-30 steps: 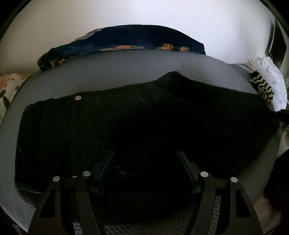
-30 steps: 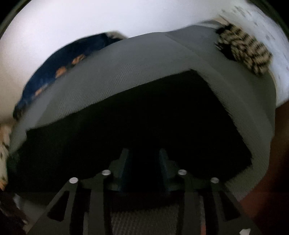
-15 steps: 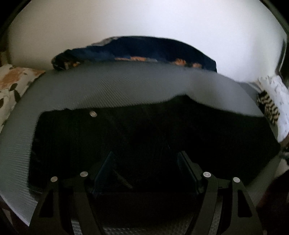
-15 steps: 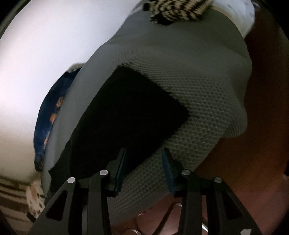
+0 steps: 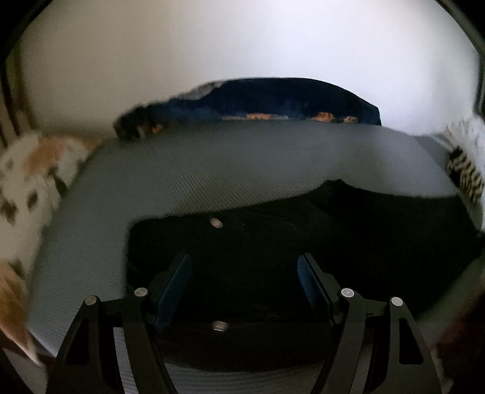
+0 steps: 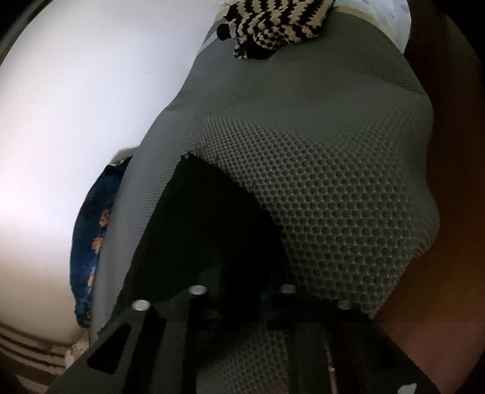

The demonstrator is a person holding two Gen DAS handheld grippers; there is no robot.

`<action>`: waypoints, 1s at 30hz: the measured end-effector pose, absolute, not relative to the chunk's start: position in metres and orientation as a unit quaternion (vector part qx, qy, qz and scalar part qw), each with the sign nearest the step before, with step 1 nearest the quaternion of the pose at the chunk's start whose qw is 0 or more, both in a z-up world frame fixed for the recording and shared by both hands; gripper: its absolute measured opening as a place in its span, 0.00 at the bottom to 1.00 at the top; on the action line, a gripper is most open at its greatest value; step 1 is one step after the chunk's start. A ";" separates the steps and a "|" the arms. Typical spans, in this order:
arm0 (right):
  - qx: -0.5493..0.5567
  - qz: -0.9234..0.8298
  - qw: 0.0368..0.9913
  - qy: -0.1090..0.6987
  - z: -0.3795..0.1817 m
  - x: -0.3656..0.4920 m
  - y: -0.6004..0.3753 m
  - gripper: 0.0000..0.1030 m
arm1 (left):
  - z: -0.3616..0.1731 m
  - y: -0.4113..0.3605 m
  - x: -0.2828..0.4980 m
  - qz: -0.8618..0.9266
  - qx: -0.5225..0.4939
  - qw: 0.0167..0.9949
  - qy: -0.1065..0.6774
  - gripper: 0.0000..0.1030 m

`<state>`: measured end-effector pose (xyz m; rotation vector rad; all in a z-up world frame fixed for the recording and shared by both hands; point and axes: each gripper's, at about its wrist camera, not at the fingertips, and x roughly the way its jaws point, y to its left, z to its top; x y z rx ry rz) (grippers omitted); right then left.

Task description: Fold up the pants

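Black pants (image 5: 303,242) lie folded on a grey mesh mat (image 5: 212,163), with a metal button (image 5: 216,222) showing near their far edge. My left gripper (image 5: 242,285) hovers above the near part of the pants, open, with nothing pressed between its fingers. In the right wrist view the pants (image 6: 212,227) end in a corner near the mat's (image 6: 333,181) right edge. There my right gripper (image 6: 242,303) is low over that corner, rolled to one side. Its jaws are closing and stand nearly together with black cloth between them; the fingertips are lost in the dark.
A dark blue flowered cloth (image 5: 272,100) lies at the mat's far edge against a white wall. A black-and-cream striped knit (image 6: 272,21) sits at the far right corner. A white and orange patterned pillow (image 5: 30,181) lies at the left. Brown floor (image 6: 439,272) shows beyond the mat's right edge.
My left gripper has risen, so the pants look smaller and further right. My right gripper has rolled, moved to the pants' right corner at the mat edge, and narrowed its jaws.
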<state>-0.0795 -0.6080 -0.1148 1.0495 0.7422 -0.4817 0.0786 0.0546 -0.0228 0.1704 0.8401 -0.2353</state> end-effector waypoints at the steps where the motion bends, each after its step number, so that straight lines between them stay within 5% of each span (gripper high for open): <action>1: 0.481 -0.226 0.774 0.343 -0.114 -0.079 -0.607 0.11 | -0.017 0.057 0.080 -0.111 0.097 0.904 0.401 0.73; 18: 0.408 -0.074 0.836 0.360 -0.042 0.034 -0.496 0.08 | -0.047 0.056 0.070 -0.120 -0.013 0.897 0.426 0.76; 30: 0.341 0.105 0.826 0.437 -0.054 0.118 -0.325 0.08 | -0.050 0.070 0.064 -0.108 -0.037 0.898 0.424 0.76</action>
